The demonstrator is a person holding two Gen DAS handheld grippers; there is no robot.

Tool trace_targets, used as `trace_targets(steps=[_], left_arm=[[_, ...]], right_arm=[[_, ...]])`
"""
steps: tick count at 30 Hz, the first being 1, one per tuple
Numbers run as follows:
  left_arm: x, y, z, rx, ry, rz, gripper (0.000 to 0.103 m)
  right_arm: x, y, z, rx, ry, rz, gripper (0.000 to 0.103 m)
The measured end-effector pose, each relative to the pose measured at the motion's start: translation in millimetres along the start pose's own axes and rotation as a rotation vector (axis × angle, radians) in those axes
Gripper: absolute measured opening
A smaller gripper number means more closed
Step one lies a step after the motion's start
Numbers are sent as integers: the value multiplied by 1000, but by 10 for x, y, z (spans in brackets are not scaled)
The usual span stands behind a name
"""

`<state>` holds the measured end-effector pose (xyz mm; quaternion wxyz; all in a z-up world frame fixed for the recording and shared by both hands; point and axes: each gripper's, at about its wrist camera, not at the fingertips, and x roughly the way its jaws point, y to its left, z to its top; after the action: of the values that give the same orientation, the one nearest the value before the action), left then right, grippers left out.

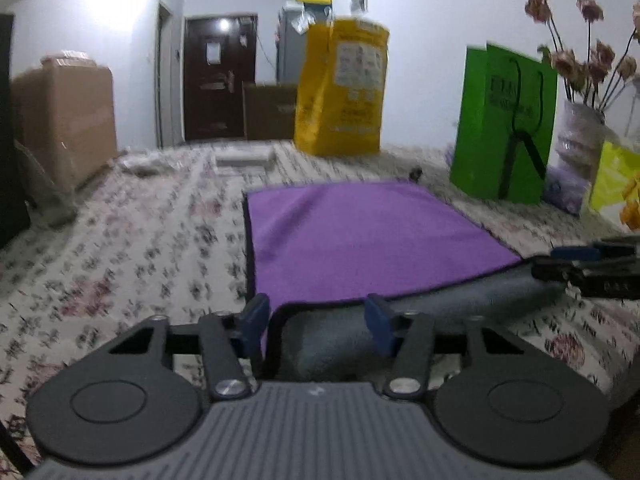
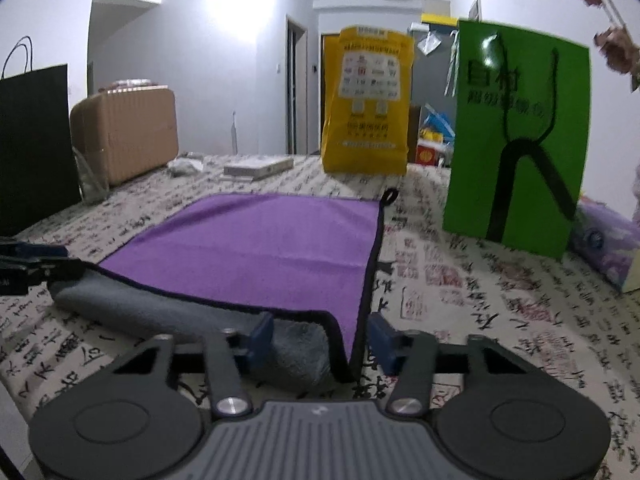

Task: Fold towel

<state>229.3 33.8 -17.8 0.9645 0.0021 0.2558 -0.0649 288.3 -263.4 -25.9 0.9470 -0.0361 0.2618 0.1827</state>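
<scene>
A purple towel [image 1: 360,236] with a grey underside and dark trim lies on a patterned tablecloth; it also shows in the right wrist view [image 2: 256,248]. Its near edge is lifted and curled back, grey side up. My left gripper [image 1: 316,320] is open, with the towel's near left corner between its blue fingers. My right gripper [image 2: 322,338] is open, with the near right corner between its fingers. The right gripper shows at the right of the left wrist view [image 1: 588,268], and the left gripper at the left of the right wrist view [image 2: 28,264].
A yellow bag [image 1: 344,84] and a green paper bag [image 1: 504,124] stand behind the towel. A vase of dried flowers [image 1: 580,136] is at the right. A flat white box [image 2: 256,168], a black bag [image 2: 32,144] and a tan suitcase [image 2: 124,132] stand at the left.
</scene>
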Motion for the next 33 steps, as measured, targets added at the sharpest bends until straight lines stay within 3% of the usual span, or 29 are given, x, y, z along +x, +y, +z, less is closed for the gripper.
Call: trace_targets(steps=[3, 5, 7, 18, 26, 33], left_arm=[[53, 42, -47, -16, 36, 1, 43], [49, 85, -69, -37, 40, 2, 14], [21, 121, -87, -50, 31, 16, 6], [61, 151, 201, -24, -48, 49, 6], [462, 289, 668, -1, -52, 53, 6], [984, 458, 1212, 6, -60, 37, 6]], right_arm=[[36, -3, -23, -1, 22, 10, 23], [51, -4, -41, -3, 36, 8, 5], [29, -1, -58, -10, 34, 17, 5], [139, -19, 164, -73, 12, -4, 4], [496, -86, 559, -159, -6, -17, 4], [1063, -297, 963, -146, 28, -1, 4]])
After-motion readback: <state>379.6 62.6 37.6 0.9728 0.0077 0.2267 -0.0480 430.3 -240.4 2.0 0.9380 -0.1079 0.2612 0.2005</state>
